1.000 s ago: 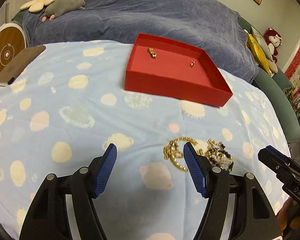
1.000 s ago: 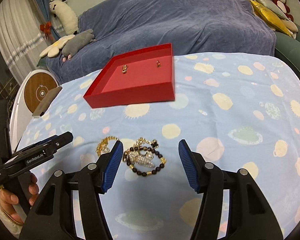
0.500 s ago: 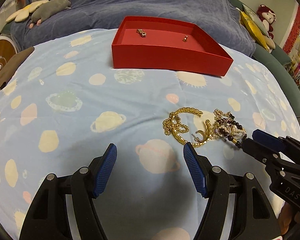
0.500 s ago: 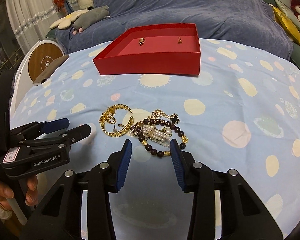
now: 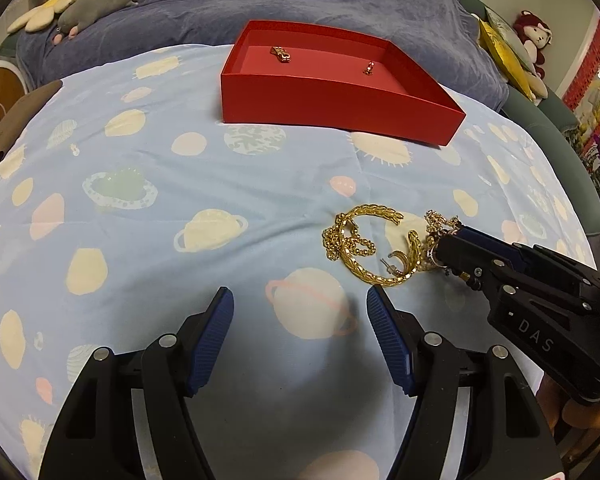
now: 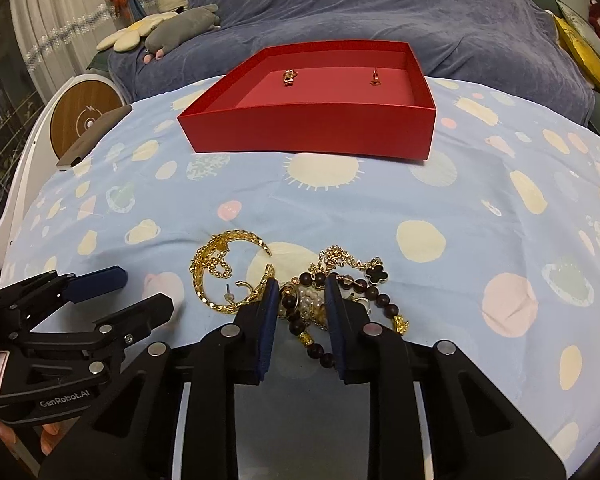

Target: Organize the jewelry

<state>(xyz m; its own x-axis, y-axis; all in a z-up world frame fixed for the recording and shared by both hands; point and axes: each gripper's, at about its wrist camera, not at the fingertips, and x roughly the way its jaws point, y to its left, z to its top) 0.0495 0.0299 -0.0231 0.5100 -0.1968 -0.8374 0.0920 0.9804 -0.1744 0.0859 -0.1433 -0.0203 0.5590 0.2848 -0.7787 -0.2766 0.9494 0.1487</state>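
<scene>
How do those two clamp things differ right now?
The left gripper is spread wide over bare cloth, gripping nothing; the right gripper has narrowed around the beaded bracelet. The left sits back from the jewelry pile; the right is in it. Both have blue pads on black arms.

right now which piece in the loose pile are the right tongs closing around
The dark brown beaded bracelet with pearls sits between the right tongs. The gold leaf-pattern hoop and gold chain with black clover lie outside them.

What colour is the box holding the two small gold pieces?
Red: the box, best seen in the right wrist view.
</scene>
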